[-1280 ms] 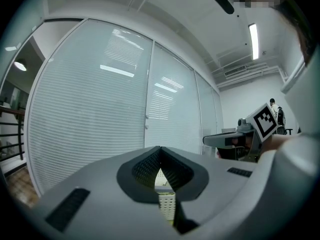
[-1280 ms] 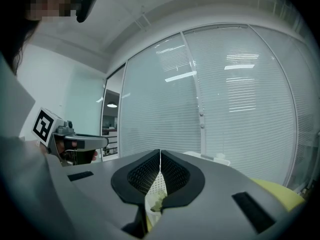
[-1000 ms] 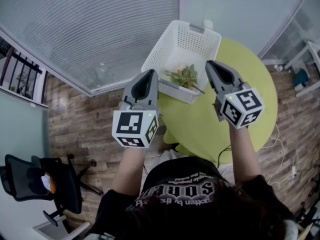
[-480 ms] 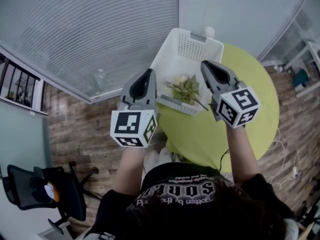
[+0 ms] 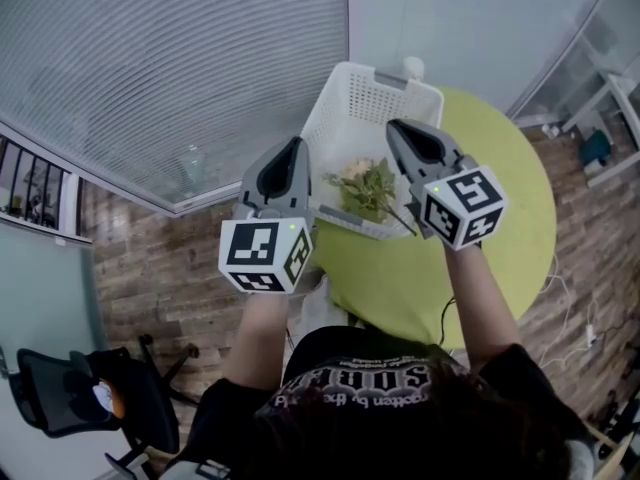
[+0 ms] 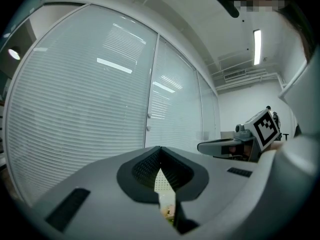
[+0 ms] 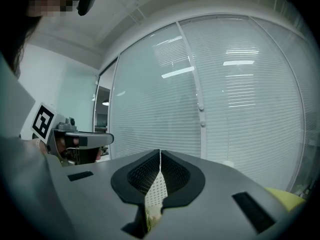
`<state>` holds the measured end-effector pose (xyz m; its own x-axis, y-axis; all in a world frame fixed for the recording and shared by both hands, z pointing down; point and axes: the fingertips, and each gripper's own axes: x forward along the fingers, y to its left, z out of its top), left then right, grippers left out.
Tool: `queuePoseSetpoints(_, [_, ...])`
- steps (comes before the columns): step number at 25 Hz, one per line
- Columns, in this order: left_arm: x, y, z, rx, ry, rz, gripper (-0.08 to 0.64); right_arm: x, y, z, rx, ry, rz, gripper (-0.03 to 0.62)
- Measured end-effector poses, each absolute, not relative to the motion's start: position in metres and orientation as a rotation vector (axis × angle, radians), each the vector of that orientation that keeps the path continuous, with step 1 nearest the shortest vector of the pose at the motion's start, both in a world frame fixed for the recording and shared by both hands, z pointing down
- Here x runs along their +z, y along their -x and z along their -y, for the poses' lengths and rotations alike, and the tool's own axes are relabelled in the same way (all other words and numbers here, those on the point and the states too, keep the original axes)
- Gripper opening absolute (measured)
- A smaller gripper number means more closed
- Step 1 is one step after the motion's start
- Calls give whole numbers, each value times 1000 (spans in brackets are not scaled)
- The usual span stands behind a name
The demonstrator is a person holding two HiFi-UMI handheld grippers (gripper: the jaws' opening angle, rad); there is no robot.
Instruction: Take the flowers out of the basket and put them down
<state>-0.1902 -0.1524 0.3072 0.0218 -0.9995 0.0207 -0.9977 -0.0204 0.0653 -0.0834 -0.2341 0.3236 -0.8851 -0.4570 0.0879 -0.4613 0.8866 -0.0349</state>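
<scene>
Since the earlier frames the person has stepped in toward the table [image 5: 505,203], and the office chair [image 5: 72,406] has slid further toward 7 o'clock in the head view. The right gripper [image 5: 394,126] showed at the right wall of the basket [image 5: 372,96]. Its tip now shows over the rim, inside the basket's outline, and the gap to the left gripper [image 5: 295,145] has narrowed.

The white lattice basket stands at 12 o'clock from the person, on the edge of the round green table, which spreads away toward 4 o'clock. The flowers [image 5: 370,190] are not yet taken out. They lie in the basket's near end, at its 6 o'clock side, as a bunch of green leaves with a pale bloom. One thin stem pokes over the near rim toward 4 o'clock.

The left gripper is at 9 o'clock from the flowers and the right gripper at 3 o'clock. Both point toward 12 o'clock, at the slatted blinds [image 5: 150,58] behind the glass wall.

Each gripper's own view shows its jaws pressed together at the tips with nothing pinched between them. Only a sliver of basket lattice and flowers shows through the hollow behind the tips. Neither touches the flowers.

A small white object [image 5: 412,66] stands just past the basket's far rim.
</scene>
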Motion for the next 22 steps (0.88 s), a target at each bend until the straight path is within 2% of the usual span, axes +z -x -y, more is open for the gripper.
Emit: queuePoseSetpoints(22, [301, 202, 188, -32, -2336, 2020, 3, 348, 114, 265, 238, -732, 2885, 34])
